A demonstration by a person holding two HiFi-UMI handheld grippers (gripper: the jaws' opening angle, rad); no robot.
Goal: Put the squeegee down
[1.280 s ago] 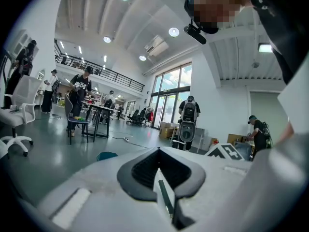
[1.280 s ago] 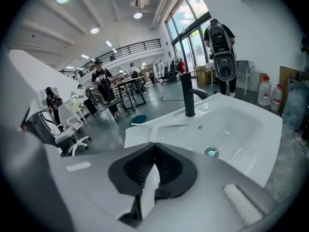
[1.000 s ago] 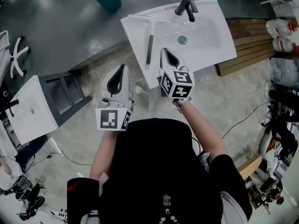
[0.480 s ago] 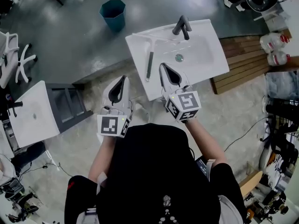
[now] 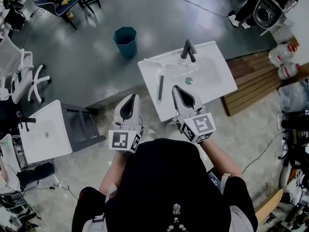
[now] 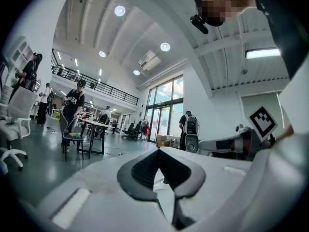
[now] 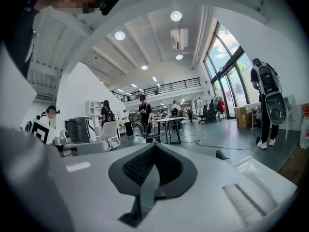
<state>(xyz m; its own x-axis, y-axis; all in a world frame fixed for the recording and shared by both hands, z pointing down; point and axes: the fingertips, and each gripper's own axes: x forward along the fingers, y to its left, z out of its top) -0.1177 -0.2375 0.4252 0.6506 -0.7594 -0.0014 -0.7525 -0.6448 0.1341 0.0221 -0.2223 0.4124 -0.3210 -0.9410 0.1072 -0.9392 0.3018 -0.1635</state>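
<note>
Head view: the squeegee (image 5: 160, 87) lies flat on the left part of a white washbasin (image 5: 219, 88). Its blade is along the far-left rim and its handle runs toward the near edge, left of the drain and the dark faucet (image 5: 188, 50). The left claw (image 5: 131, 100) is off the basin's near-left corner, over the floor. The right claw (image 5: 178, 92) is over the near rim, just right of the handle's near end and apart from it. Neither touches the squeegee, so the putting-down looks done.

Left gripper view: the left claw (image 6: 159, 151) is closed with its tips together and nothing between them. It points level into an open hall with people and tables; the squeegee is out of sight here.

Right gripper view: the right claw (image 7: 154, 146) is likewise closed and empty, aimed across the hall.

What could go wrong: the handle's near end sits close to the basin's near edge and to the right claw. A sideways sweep of that claw could catch it and skid the squeegee off the smooth glazed surface, likely onto the floor. With both claw views aimed away from the basin, only the head view would show such a brush.
</note>
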